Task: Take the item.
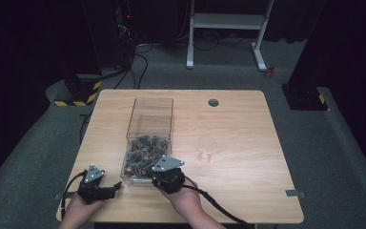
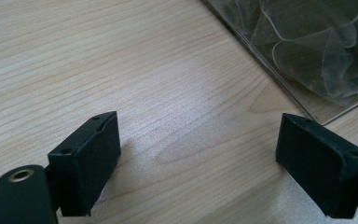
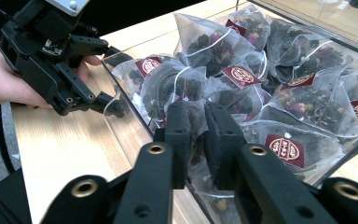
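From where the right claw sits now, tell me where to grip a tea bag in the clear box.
Grip the tea bag by its peaked mesh top, coming down through the clear box's open top. The pyramid narrows there, and the bags lie heaped, sides crowded. The right claw seems already nearly shut on one.

Lab or test studio — black curtains all round, grey carpet, hazard-striped stand base [image 1: 78, 90], cabling on floor, lone wooden tabletop [image 1: 248, 143], white frame [image 1: 228, 28] behind.

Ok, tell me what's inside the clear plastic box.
The clear box holds a pile of mesh tea bags with dark red tags. The right gripper reaches in among them, jaws nearly together. Bags beneath the pile stay hidden.
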`<control>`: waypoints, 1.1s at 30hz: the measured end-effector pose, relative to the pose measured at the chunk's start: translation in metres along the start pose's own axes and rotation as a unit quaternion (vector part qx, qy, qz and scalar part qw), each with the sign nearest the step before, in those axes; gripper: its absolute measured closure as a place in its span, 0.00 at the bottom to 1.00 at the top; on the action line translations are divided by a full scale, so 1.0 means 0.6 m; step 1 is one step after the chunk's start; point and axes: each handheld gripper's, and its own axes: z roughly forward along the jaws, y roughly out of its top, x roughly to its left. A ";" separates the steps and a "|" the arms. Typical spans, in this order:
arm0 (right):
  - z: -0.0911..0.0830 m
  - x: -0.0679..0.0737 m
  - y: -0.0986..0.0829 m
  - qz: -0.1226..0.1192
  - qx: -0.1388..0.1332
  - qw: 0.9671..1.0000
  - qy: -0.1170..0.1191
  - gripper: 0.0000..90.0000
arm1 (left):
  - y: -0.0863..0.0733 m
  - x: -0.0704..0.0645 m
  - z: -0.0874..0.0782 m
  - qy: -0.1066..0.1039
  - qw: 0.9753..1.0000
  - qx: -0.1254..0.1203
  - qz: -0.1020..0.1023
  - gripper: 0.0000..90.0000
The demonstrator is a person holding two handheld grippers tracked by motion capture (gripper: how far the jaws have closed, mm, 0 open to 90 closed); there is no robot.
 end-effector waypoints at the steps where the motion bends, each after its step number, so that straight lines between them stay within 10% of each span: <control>1: 0.000 0.000 0.000 0.000 0.000 1.000 0.001 0.92 | 0.000 0.000 0.000 0.000 1.000 0.000 0.000 0.16; 33: -0.021 -0.005 0.002 0.003 -0.037 0.999 -0.003 1.00 | 0.000 0.000 0.000 0.000 1.000 0.000 0.000 0.16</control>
